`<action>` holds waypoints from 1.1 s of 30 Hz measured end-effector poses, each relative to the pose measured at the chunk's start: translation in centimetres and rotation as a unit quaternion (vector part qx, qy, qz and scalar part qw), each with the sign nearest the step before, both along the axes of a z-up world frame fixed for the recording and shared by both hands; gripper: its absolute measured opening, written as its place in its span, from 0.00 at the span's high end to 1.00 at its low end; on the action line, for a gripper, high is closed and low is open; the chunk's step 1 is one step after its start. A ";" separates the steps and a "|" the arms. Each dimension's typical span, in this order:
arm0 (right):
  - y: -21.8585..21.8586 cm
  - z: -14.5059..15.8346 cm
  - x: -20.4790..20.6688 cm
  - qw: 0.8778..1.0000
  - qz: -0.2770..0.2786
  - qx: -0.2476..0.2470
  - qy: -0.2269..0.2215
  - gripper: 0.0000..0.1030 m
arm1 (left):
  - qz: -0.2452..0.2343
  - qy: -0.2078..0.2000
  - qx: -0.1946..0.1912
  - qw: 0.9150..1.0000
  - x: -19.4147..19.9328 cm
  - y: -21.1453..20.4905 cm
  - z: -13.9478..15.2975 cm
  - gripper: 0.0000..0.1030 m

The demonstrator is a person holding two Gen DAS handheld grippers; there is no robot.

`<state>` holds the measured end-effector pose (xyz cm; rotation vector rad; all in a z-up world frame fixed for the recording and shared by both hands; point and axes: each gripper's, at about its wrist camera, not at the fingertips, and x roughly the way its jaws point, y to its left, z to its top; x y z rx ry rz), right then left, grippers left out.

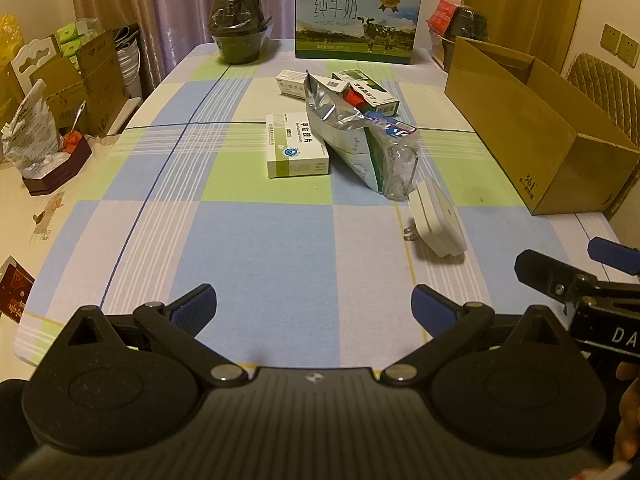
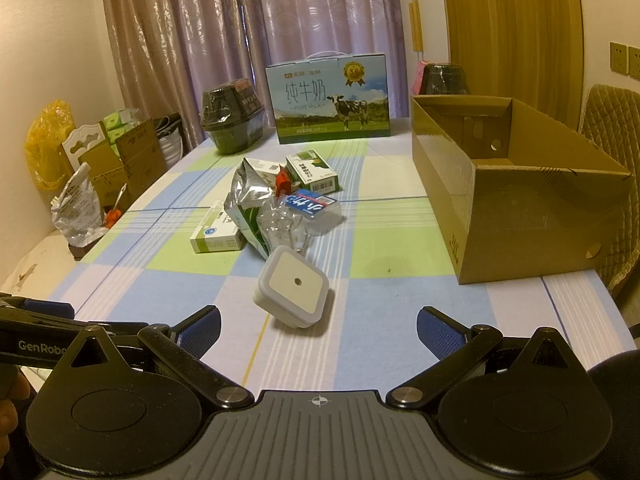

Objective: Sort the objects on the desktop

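Observation:
A white square plug-in night light (image 1: 436,220) (image 2: 294,286) lies on the checked tablecloth nearest me. Behind it is a pile: a green-and-white medicine box (image 1: 296,148) (image 2: 218,236), a silver foil bag (image 1: 340,128) (image 2: 250,200), a crushed clear plastic bottle (image 1: 396,156) (image 2: 296,216) with a blue label, and more small boxes (image 1: 368,92) (image 2: 314,170). An open cardboard box (image 1: 532,132) (image 2: 516,200) stands at the right. My left gripper (image 1: 314,310) is open over bare cloth. My right gripper (image 2: 318,328) is open just short of the night light, and it shows at the right edge (image 1: 576,276) of the left wrist view.
A milk carton case (image 1: 356,20) (image 2: 330,100) and a black wrapped bowl (image 1: 240,24) (image 2: 232,116) stand at the table's far end. Cartons, bags and clutter (image 1: 60,92) (image 2: 96,168) crowd the left side. A padded chair (image 2: 612,152) stands behind the cardboard box.

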<state>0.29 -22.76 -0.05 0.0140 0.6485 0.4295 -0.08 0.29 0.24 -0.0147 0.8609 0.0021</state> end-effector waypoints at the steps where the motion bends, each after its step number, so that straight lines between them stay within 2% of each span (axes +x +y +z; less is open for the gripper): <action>1: 0.0 0.0 0.0 1.000 0.000 0.000 0.000 0.02 | 0.000 0.000 0.000 1.000 0.0 0.0 0.0 0.01; 33: 0.1 -0.1 0.0 1.000 0.005 0.005 0.002 0.02 | 0.007 0.000 -0.001 1.000 -0.1 0.2 0.0 0.01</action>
